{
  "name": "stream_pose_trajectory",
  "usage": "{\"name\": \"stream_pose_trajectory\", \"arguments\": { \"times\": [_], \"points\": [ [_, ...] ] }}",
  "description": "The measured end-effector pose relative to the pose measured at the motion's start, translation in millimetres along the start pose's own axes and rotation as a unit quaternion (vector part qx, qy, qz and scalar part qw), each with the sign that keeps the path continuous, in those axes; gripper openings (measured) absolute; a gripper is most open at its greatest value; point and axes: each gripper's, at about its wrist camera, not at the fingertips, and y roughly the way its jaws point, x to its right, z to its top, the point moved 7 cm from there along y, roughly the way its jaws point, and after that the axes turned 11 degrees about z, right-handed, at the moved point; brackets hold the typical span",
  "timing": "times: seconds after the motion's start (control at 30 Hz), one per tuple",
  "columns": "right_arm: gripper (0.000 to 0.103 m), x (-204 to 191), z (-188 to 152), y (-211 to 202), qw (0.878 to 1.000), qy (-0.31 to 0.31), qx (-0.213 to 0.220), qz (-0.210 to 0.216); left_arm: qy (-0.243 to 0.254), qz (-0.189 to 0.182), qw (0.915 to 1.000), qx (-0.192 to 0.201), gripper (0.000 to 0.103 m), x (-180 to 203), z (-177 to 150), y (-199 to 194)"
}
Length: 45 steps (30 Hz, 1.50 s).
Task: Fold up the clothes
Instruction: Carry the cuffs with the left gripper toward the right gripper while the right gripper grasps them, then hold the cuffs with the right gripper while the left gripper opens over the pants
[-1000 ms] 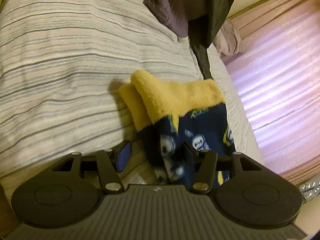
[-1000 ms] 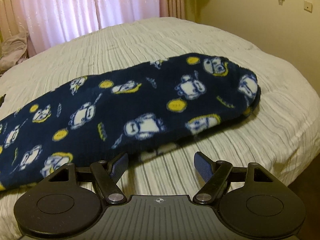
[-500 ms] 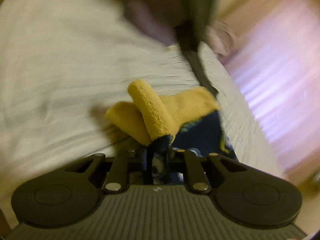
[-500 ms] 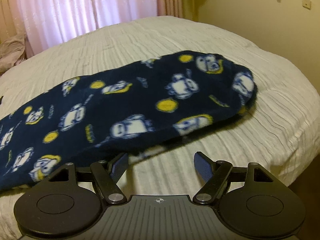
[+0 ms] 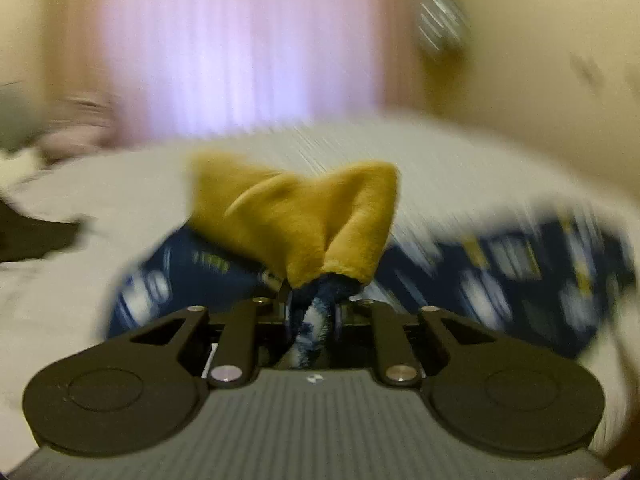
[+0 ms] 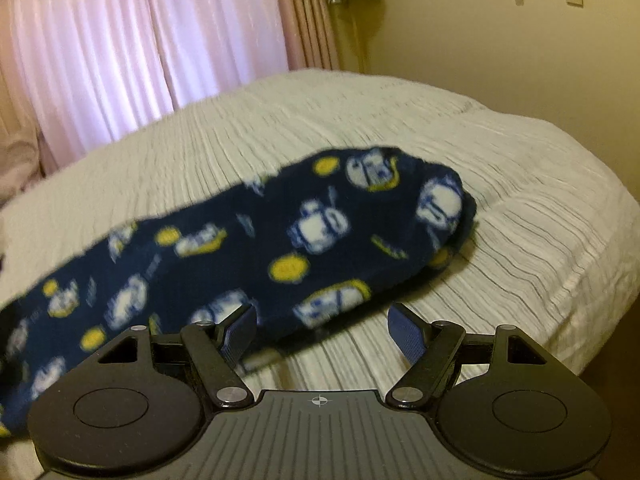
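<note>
Since a second ago the left claw (image 5: 312,312) has pinched and swung the soft, light fleece garment's (image 6: 280,248) yellow cuff (image 5: 296,216) toward twelve o'clock over the bed (image 6: 520,200), its jaws easing slightly, while the right claw (image 6: 320,328) gapes wide and empty near the hem, a fair second hold.

The left gripper (image 5: 312,312) points down toward the bed, its fingers (image 5: 289,312) drawn close together and pinching a bunched fold of the navy fleece garment (image 5: 316,320), though they are easing apart a little. The right gripper (image 6: 320,328) hangs just above the bed too, angled downward, its blue-padded fingers (image 6: 404,330) spread wide with nothing pressed between them, the left one just beside the garment's near edge.
</note>
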Motion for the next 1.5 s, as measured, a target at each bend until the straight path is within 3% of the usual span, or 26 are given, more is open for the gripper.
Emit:
{"name": "stream_pose_trajectory", "arguments": {
  "times": [0.03,0.1,0.17,0.33,0.47,0.53,0.7,0.8,0.93,0.97,1.0,1.03,1.1,1.17,1.27,1.3,1.37,1.43,1.5],
  "points": [
    [0.076,-3.5,2.8,-0.6,1.0,0.005,0.005,0.014,0.034,-0.001,0.9989,-0.033,0.019,19.7,-15.9,13.4],
    [0.076,-11.6,6.8,-0.2,0.999,0.015,0.011,0.045,0.091,0.031,0.9952,-0.019,0.018,41.8,-31.6,9.0],
    [0.076,-21.4,9.3,0.7,0.996,0.031,0.012,0.084,0.115,0.035,0.9926,-0.01,0.022,44.8,-30.6,1.2],
    [0.076,-63.6,8.7,16.4,0.972,0.1,-0.017,0.212,0.059,-0.013,0.9981,-0.014,0.027,15.2,-20.1,-22.9],
    [0.076,-101.6,0.9,36.2,0.931,0.17,-0.075,0.315,0.006,-0.021,0.9997,-0.01,0.027,-14.2,-17.8,-50.3],
    [0.076,-118.4,-6.9,48.7,0.915,0.193,-0.112,0.335,-0.024,-0.016,0.9996,-0.007,0.028,-34.9,-17.2,-58.4],
    [0.076,-149.8,-23.9,79.0,0.916,0.196,-0.174,0.304,-0.113,-0.002,0.9935,-0.006,0.031,-94.9,-18.4,-71.6],
    [0.076,-162.6,-25.8,89.5,0.91,0.199,-0.183,0.313,-0.149,0.005,0.9887,-0.015,0.031,-121.3,-23.7,-68.2],
    [0.075,-177.8,-33.1,104.8,0.919,0.188,-0.179,0.297,-0.183,0.008,0.9827,-0.027,0.03,-139.9,-32.2,-63.8],
    [0.069,-179.9,-35.9,109.0,0.923,0.184,-0.174,0.291,-0.189,0.008,0.9817,-0.027,0.029,-142.9,-33.2,-64.7],
    [0.046,-182.1,-37.8,112.2,0.925,0.179,-0.166,0.291,-0.191,0.009,0.9811,-0.025,0.029,-145.1,-33.4,-64.5],
    [0.014,-183.9,-36.8,111.8,0.925,0.175,-0.151,0.302,-0.194,0.007,0.9808,-0.023,0.029,-145.9,-32.4,-64.0],
    [0.014,-186.5,-27.3,100.9,0.928,0.159,-0.113,0.317,-0.197,0.001,0.9801,-0.019,0.028,-147.1,-29.7,-63.0],
    [0.014,-193.6,-5.7,74.6,0.935,0.1,-0.036,0.339,-0.2,-0.007,0.9796,-0.013,0.028,-145.8,-26.4,-62.0],
    [0.014,-191.5,21.9,31.2,0.929,0.028,0.078,0.361,-0.194,-0.027,0.9804,-0.017,0.028,-132.5,-23.7,-55.1],
    [0.014,-184.6,25.4,24.9,0.931,0.018,0.095,0.351,-0.191,-0.034,0.9808,-0.02,0.028,-126.6,-23.5,-52.1],
    [0.014,-157.6,20.2,36.0,0.948,0.035,0.08,0.307,-0.184,-0.046,0.9814,-0.027,0.028,-114.8,-23.1,-46.1],
    [0.014,-121.7,-1.0,64.8,0.964,0.091,0.018,0.249,-0.177,-0.055,0.9818,-0.039,0.028,-104.4,-25.2,-40.5],
    [0.014,-93.8,-23.4,80.9,0.964,0.146,-0.025,0.221,-0.167,-0.058,0.9831,-0.046,0.028,-97.6,-26.3,-38.4]
  ]
}}
